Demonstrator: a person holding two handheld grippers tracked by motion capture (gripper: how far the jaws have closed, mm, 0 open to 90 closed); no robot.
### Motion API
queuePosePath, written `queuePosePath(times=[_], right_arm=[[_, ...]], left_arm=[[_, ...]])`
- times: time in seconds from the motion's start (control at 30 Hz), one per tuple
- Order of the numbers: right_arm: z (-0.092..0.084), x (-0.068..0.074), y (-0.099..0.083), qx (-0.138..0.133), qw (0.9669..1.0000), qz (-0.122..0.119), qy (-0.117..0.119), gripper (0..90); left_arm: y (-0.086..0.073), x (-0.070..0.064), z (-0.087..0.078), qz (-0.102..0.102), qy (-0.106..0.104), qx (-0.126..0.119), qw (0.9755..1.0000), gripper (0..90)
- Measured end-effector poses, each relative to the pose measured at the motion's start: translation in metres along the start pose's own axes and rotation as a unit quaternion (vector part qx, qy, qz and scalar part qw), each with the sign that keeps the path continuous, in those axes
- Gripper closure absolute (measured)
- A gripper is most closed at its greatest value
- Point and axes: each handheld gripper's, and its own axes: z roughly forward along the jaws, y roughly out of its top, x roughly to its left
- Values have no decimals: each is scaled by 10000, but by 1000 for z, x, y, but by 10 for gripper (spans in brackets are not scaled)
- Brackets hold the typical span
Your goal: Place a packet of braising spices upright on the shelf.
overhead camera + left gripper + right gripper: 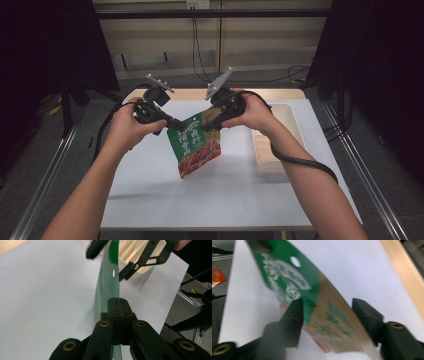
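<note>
Both forearms reach in from the near edge and meet above the middle of the white table, wrists angled toward each other. The left gripper has its 2 jaws clamped on an upper corner of the green snack pouch, which hangs above the table. The right gripper stands wide, jaws straddling the pouch's top edge, seemingly without pinching it. A cream tray sits at the right.
</note>
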Motion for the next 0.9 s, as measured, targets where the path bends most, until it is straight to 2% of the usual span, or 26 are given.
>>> queuePosePath(times=[0.03, 0.13, 0.2, 0.23, 0.3, 0.33, 0.37, 0.4, 0.53, 0.57, 0.63, 0.7, 0.73, 0.77, 0.8, 0.87, 0.9], right_arm=[[1, 1, 0, -2, 9999, -61, 106, 491], [5, 6, 2, 179, 9993, -268, 189, 532], [7, 9, 4, 169, 9988, -407, 231, 542], [9, 10, 5, 184, 9987, -382, 275, 543], [10, 12, 7, 237, 9987, -370, 261, 549], [10, 12, 8, 263, 9986, -366, 262, 555], [10, 12, 9, 245, 9985, -388, 300, 557], [10, 12, 9, 235, 9986, -401, 261, 570], [11, 11, 8, 288, 9985, -396, 237, 665], [12, 11, 9, 349, 9984, -380, 232, 700], [14, 11, 10, 574, 9973, -435, 136, 743], [15, 12, 12, 866, 9954, -399, 69, 799], [16, 12, 12, 912, 9951, -378, 70, 821], [16, 12, 14, 991, 9948, -240, 87, 839], [16, 12, 15, 1034, 9944, -210, 89, 849], [15, 13, 18, 1174, 9930, -79, 36, 881], [16, 13, 19, 1207, 9926, -109, -8, 899]], left_arm=[[0, -1, 0, -51, 20, -78, 10000, 900], [0, 0, -1, 4, 23, -71, 10000, 899], [1, -1, -1, -53, 4, -126, 9999, 898], [1, -1, -1, -39, -3, -138, 9999, 898], [0, -3, 1, -147, -11, -252, 9996, 899], [0, -2, 0, -107, -22, -220, 9997, 899], [0, 0, -2, 40, 6, -114, 9999, 898], [0, -1, -2, 12, 10, -141, 9999, 898], [-3, -1, 1, -148, -76, -354, 9992, 880], [-3, -1, 1, -129, -131, -319, 9993, 865], [-4, -2, 1, -127, -78, -388, 9991, 822], [-6, 0, -1, -56, -112, -416, 9991, 781], [-7, -1, -2, -172, -174, -556, 9982, 754], [-8, -2, -4, -216, -170, -647, 9975, 692], [-11, -1, -5, -183, -140, -741, 9970, 658], [-16, 1, -7, -242, -46, -961, 9951, 556], [-19, 2, -7, -255, -73, -1047, 9942, 488]])
